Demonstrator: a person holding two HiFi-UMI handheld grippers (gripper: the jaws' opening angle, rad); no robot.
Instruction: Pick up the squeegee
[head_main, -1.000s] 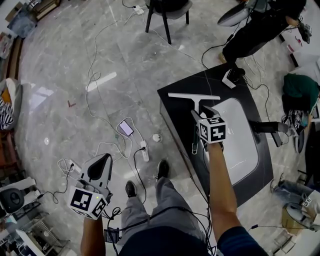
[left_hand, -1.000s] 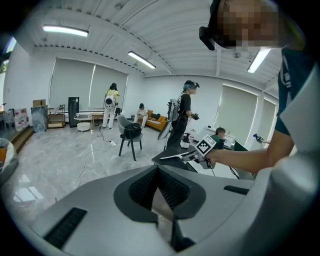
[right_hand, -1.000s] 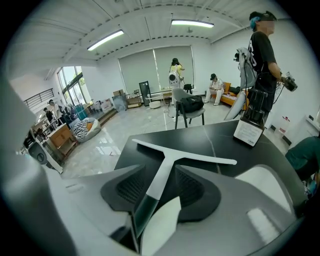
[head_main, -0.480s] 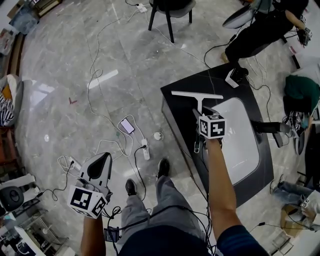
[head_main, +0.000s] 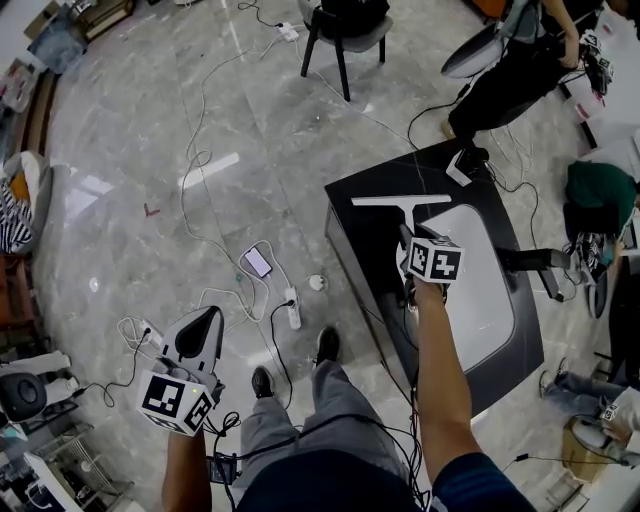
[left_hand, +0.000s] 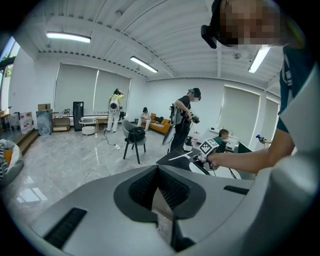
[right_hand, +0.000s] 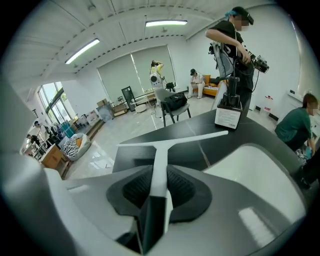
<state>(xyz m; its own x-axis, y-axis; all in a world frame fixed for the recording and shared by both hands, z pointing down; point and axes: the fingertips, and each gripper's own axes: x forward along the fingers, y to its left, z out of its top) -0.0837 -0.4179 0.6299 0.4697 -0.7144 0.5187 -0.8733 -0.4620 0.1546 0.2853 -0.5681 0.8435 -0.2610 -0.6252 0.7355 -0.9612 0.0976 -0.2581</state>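
Note:
A white T-shaped squeegee (head_main: 400, 201) lies on the black table (head_main: 355, 235), blade at the far side, handle towards me. My right gripper (head_main: 408, 240) is over the handle. In the right gripper view the jaws are closing, and the squeegee (right_hand: 167, 142) handle runs between the dark pads, which touch its sides. My left gripper (head_main: 212, 316) hangs low at the left over the floor, away from the table, jaws together and holding nothing. From the left gripper view (left_hand: 159, 186) the squeegee (left_hand: 179, 157) and the right gripper (left_hand: 208, 147) show far off.
A white inset panel (head_main: 475, 275) fills the table's right part. A small black-and-white device (head_main: 466, 157) stands at the far corner. Cables, a phone (head_main: 258, 262) and a power strip (head_main: 291, 305) lie on the floor left of the table. A chair (head_main: 340, 30) and people stand beyond.
The right gripper's jaws have drawn in around the squeegee handle and the marker cube has rolled slightly. The left gripper has hardly shifted.

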